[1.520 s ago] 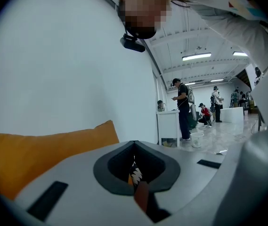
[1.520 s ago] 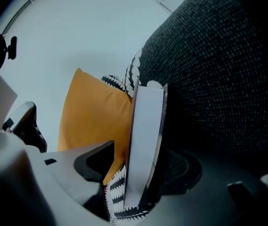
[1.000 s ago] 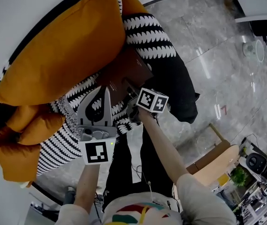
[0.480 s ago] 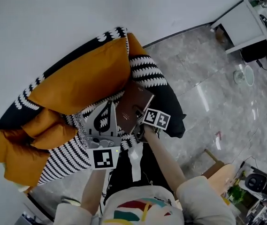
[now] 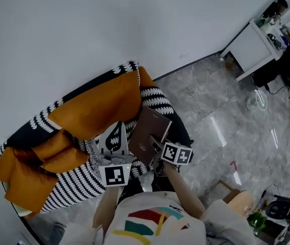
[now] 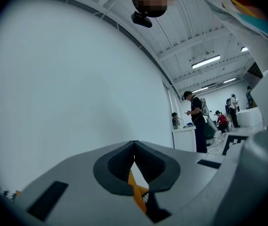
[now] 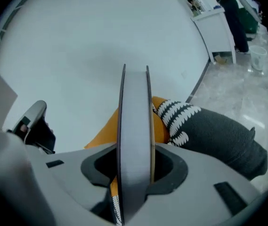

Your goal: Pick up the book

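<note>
Both of the person's forearms were stretched out from the chest above the front edge of the sofa (image 5: 68, 180). The left gripper (image 5: 116, 126) was held about level and aimed over the sofa at the pale wall behind it. Its fingers were clenched tip to tip on nothing, with only a sliver of the sofa's orange cushion (image 5: 96, 106) showing through the gap lower down. To its right, the right gripper (image 5: 156, 142) tipped downward toward the sofa. Its fingers were closing on the book (image 5: 150, 129), which was held up clear of the seat, just in front of the orange cushion, gripped at its near corner. The only markings to be made out were the black-and-white square patterns on each gripper's cube. A small pale mark on the book's cover was too small to read. The head view alone showed the book's brown cover. The right gripper view showed it edge-on, a grey band standing upright between the two pads, with the cushion and the black-and-white patterned throw (image 7: 181, 117) beyond. Only the left gripper view showed people (image 6: 196, 119) standing by a white desk (image 6: 184, 136) well away from the sofa, under strip lights (image 6: 206, 61) on the ceiling.
</note>
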Demonstrator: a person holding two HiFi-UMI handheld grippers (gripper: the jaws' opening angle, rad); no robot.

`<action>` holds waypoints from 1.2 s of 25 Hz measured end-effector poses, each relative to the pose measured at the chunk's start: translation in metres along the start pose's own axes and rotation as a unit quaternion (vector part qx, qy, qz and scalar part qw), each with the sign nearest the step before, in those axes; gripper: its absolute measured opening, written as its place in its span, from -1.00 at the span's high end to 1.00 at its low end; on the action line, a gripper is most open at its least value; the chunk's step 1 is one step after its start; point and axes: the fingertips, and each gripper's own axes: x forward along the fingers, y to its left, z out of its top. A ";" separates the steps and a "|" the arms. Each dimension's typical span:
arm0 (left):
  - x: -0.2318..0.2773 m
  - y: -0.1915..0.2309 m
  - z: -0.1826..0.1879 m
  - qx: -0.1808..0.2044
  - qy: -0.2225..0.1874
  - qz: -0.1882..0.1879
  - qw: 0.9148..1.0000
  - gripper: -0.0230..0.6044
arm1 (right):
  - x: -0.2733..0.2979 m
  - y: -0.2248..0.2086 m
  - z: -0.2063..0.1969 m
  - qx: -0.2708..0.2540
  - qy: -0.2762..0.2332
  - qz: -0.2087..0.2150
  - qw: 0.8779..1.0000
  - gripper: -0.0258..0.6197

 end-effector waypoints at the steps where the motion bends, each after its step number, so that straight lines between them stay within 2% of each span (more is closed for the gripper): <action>1: -0.001 0.002 0.005 0.000 0.002 0.003 1.000 0.90 | -0.011 0.010 0.009 -0.017 -0.011 0.005 1.000 0.43; 5: 0.005 0.010 0.023 0.003 0.008 0.013 1.000 0.90 | -0.045 0.054 0.066 -0.111 -0.078 0.024 0.990 0.43; 10: 0.016 0.021 0.069 0.001 -0.055 0.031 0.998 0.90 | -0.083 0.116 0.135 -0.234 -0.176 0.041 0.955 0.43; 13: 0.017 0.025 0.083 0.004 -0.068 0.045 0.997 0.90 | -0.101 0.144 0.153 -0.284 -0.221 0.048 0.932 0.43; 19: 0.024 0.025 0.085 0.012 -0.065 0.049 0.997 0.90 | -0.116 0.171 0.161 -0.347 -0.266 0.060 0.897 0.43; 22: 0.026 0.025 0.084 0.013 -0.064 0.048 0.997 0.90 | -0.115 0.180 0.160 -0.357 -0.274 0.072 0.890 0.43; 30: 0.023 0.029 0.088 0.019 -0.065 0.059 0.996 0.90 | -0.113 0.194 0.156 -0.371 -0.268 0.093 0.884 0.43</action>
